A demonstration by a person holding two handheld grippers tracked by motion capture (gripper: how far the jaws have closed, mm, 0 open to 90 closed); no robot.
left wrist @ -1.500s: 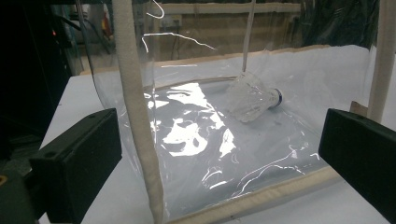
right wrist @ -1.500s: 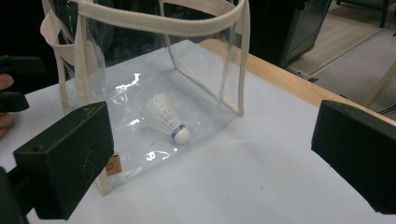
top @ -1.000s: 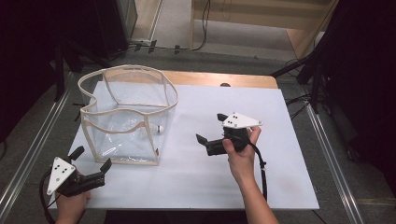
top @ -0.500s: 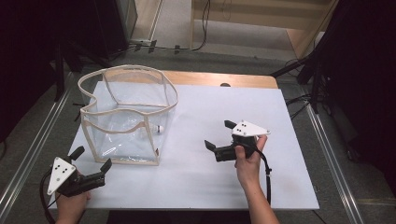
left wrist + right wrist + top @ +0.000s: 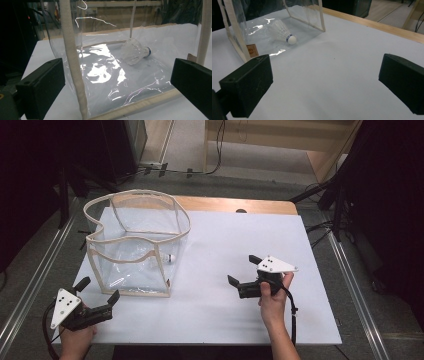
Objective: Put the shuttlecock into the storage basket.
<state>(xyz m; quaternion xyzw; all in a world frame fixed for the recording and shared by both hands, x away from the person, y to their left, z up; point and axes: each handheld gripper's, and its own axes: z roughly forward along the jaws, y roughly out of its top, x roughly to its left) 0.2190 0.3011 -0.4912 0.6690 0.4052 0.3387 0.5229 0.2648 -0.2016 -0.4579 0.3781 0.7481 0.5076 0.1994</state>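
A clear plastic bag with cream cloth edging stands open on the left of the white table. Inside it, on its floor, lies a white shuttlecock, also seen through the plastic as the shuttlecock and the shuttlecock. My left gripper is open just in front of the bag's near left corner, with the bag's edging between its jaws' line of sight. My right gripper is open over bare table to the right of the bag, holding nothing.
A wooden strip runs along the table's far edge. Metal rails flank the table on both sides. Dark stands and cables are on the floor beyond. A small brown label sits on the bag's near corner.
My right gripper has drawn back from the middle of the table toward the near right, away from the bag. The left gripper and the bag have stayed put.
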